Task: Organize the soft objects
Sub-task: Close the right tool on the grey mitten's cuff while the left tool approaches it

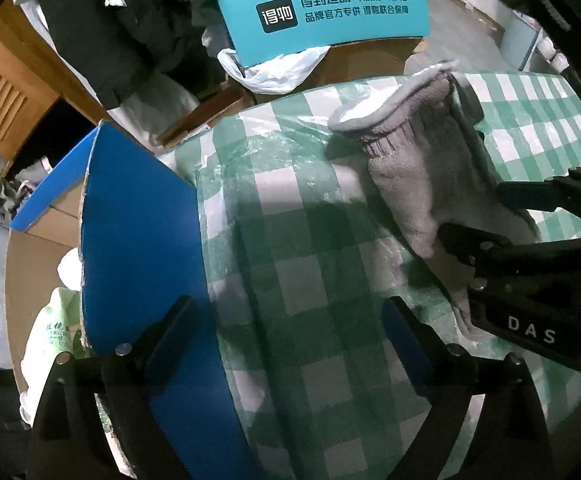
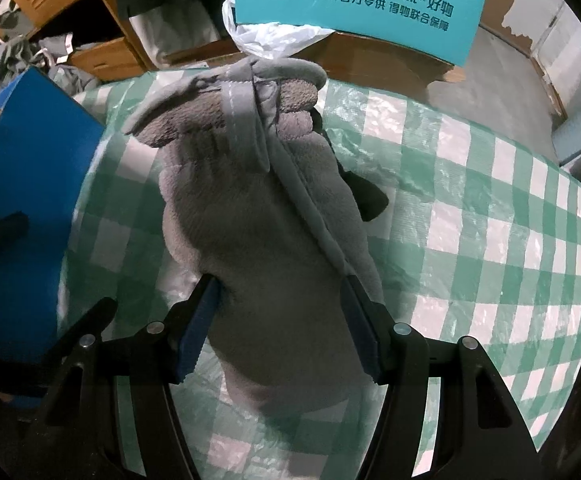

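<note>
A grey fleece glove (image 2: pixel 250 208) with a strap across its cuff lies lengthwise on the green-and-white checked cloth (image 2: pixel 470 220). My right gripper (image 2: pixel 280 284) is shut on its finger end, with a blue pad pressed against each side. A dark piece (image 2: pixel 370 196) pokes out from beneath the glove on the right. In the left wrist view the same glove (image 1: pixel 414 168) runs to the right gripper (image 1: pixel 474 212) at the right edge. My left gripper (image 1: pixel 288 308) stands open above the bare cloth (image 1: pixel 290 208), left of the glove, with nothing between its fingers.
A blue cardboard flap (image 1: pixel 138 240) of an open box rises at the cloth's left edge, with plastic bags (image 1: pixel 50 328) inside. Behind the table stand a teal printed box (image 1: pixel 322 8), a white plastic bag (image 1: pixel 274 68), a wooden cabinet (image 1: pixel 6 80) and dark clothing (image 1: pixel 110 20).
</note>
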A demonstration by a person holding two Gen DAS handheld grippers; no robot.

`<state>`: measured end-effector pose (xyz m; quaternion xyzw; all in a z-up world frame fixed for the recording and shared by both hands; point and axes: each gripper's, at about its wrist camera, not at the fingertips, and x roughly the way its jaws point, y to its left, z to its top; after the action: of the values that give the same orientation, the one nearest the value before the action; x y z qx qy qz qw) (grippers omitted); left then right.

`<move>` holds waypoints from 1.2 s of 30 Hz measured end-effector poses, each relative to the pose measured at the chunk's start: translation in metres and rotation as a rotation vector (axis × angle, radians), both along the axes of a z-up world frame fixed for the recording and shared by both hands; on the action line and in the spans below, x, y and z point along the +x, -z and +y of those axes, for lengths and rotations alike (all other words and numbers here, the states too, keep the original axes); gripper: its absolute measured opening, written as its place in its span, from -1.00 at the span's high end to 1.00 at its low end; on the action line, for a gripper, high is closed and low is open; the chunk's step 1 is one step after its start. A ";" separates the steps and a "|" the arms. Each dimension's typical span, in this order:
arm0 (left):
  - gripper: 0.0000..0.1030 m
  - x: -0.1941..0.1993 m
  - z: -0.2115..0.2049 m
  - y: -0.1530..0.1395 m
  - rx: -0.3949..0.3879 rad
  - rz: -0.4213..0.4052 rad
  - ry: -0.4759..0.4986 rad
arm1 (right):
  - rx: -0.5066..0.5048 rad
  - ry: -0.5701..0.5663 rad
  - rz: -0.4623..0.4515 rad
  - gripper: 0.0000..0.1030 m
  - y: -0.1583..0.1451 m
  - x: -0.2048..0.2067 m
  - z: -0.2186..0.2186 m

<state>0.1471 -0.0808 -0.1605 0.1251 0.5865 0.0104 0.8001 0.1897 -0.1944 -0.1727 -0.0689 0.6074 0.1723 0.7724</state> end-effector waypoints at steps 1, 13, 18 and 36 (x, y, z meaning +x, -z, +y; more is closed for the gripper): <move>-0.84 0.000 0.000 0.000 0.000 0.001 0.003 | 0.000 0.000 0.001 -0.21 0.001 0.001 0.000; -0.85 -0.003 -0.001 -0.003 -0.047 0.021 0.002 | 0.032 -0.040 0.007 0.89 -0.006 -0.016 0.001; -0.85 -0.005 0.000 -0.008 -0.087 0.027 -0.020 | 0.077 0.016 -0.011 0.90 -0.027 -0.026 -0.016; -0.85 -0.007 -0.038 -0.011 -0.116 0.043 0.006 | 0.090 0.164 -0.081 0.90 -0.062 -0.058 -0.100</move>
<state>0.1397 -0.1184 -0.1498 0.0804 0.6030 -0.0288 0.7932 0.1316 -0.2943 -0.1109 0.0090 0.5708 0.1326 0.8103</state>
